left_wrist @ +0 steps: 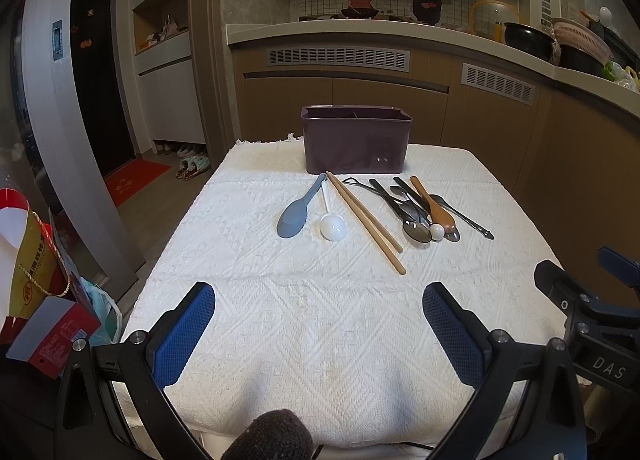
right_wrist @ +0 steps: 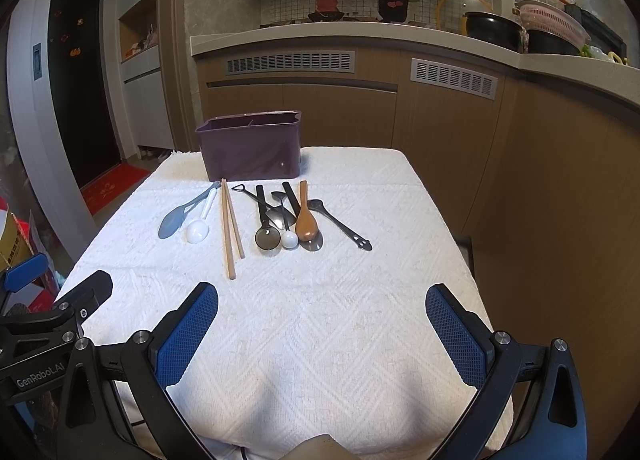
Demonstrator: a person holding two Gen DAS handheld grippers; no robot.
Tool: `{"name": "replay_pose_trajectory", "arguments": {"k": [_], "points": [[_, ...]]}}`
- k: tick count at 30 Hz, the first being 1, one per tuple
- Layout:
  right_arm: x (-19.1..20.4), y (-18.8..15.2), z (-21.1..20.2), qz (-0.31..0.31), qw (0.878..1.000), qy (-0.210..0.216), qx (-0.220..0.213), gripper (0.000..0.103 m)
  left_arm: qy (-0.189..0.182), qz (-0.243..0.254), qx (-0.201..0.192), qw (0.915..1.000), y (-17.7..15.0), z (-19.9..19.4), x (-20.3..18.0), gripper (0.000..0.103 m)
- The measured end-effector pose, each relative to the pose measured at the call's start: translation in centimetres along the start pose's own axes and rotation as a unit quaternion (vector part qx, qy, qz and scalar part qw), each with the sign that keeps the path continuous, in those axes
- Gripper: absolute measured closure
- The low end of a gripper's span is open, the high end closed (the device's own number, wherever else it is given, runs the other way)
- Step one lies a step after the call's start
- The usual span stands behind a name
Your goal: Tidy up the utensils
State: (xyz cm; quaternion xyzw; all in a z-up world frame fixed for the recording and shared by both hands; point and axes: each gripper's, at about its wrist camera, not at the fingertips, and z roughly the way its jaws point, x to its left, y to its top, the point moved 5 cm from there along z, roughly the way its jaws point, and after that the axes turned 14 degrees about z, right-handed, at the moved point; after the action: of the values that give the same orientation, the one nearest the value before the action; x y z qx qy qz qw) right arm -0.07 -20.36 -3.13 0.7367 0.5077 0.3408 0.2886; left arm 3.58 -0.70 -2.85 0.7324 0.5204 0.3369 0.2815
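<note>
Utensils lie loose on the white-clothed table, all toward its far edge, none yet in the purple caddy standing at the middle of that edge. Left to right: grey-blue spoon, white scoop just beside it, wooden chopsticks angled toward the near right, then a tangled pile of dark metal spoons with a brown wooden spoon on top.

Judgement: sorting has not started. Isolated items look easiest to take first; grip each handle mid-length and drop it upright into one compartment. The overlapping pile should be picked from the top down to avoid dragging neighbours.

Left gripper hovers over the near edge, jaws wide apart, empty. Right gripper sits alongside, level, likewise spread and empty, pointing at the caddy.
</note>
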Motion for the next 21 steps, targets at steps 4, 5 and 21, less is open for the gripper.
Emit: {"name": "replay_pose_trajectory", "arguments": {"k": [4,5,21], "points": [[-0.01,0.04,0.03,0.000,1.000,0.000,0.000,0.000,0.000,0.000,0.003,1.0000,-0.08,0.11,0.07,0.000],[0.00,0.02,0.01,0.001,1.000,0.000,0.001,0.000,-0.001,0.000,0.004,1.0000,-0.07,0.18,0.10,0.000],[-0.10,0.02,0.24,-0.007,1.000,-0.007,-0.006,0.000,0.001,-0.002,0.006,1.0000,0.33,0.72,0.72,0.000]]}}
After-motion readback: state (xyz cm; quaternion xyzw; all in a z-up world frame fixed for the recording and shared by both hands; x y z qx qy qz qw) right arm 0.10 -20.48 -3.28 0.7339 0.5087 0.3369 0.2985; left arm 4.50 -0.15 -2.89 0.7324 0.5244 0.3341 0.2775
